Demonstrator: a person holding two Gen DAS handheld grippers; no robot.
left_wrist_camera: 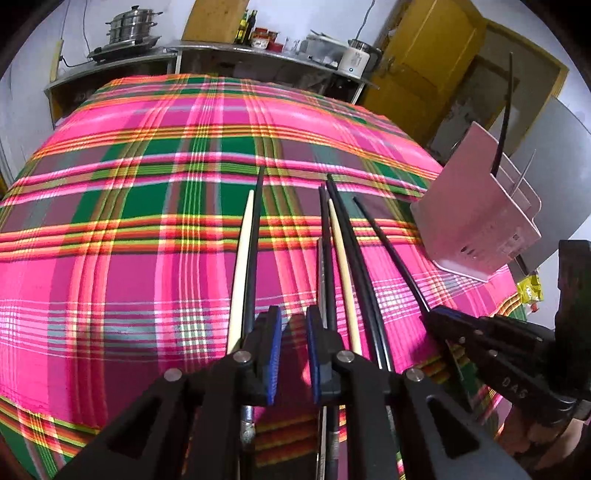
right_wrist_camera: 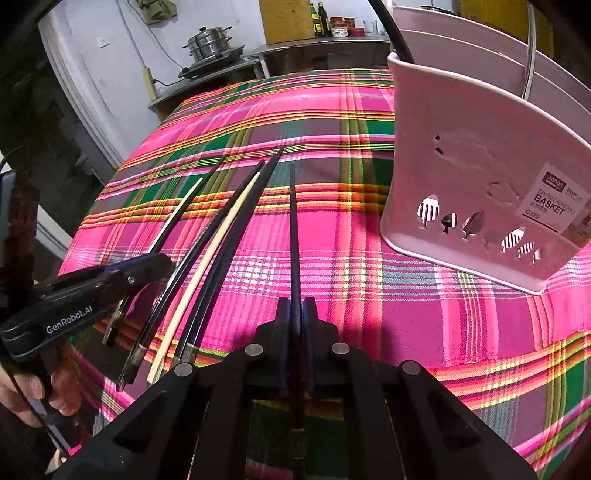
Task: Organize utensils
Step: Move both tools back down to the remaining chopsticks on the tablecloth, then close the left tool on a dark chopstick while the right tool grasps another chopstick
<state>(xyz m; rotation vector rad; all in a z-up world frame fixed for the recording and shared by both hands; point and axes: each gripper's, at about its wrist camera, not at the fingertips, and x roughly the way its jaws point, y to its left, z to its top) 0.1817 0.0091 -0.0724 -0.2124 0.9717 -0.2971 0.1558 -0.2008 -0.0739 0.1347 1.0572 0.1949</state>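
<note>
Several chopsticks, black (left_wrist_camera: 341, 236) and cream (left_wrist_camera: 240, 269), lie side by side on the plaid tablecloth (left_wrist_camera: 147, 221); they also show in the right wrist view (right_wrist_camera: 221, 236). My left gripper (left_wrist_camera: 293, 332) is open and empty, low over the cloth between the chopsticks. My right gripper (right_wrist_camera: 294, 314) is shut on one black chopstick (right_wrist_camera: 293, 229), which points forward just above the cloth; it also shows in the left wrist view (left_wrist_camera: 391, 251). A pink divided utensil basket (right_wrist_camera: 472, 177) stands right of it, holding a black chopstick (left_wrist_camera: 504, 125) and a thin metal utensil (right_wrist_camera: 530, 48).
Behind the table stand steel counters with a steamer pot (left_wrist_camera: 129, 27), bottles (left_wrist_camera: 247, 26) and a white kettle (left_wrist_camera: 356, 59). A yellow door (left_wrist_camera: 424, 55) is at the back right. The table's front edge runs just under both grippers.
</note>
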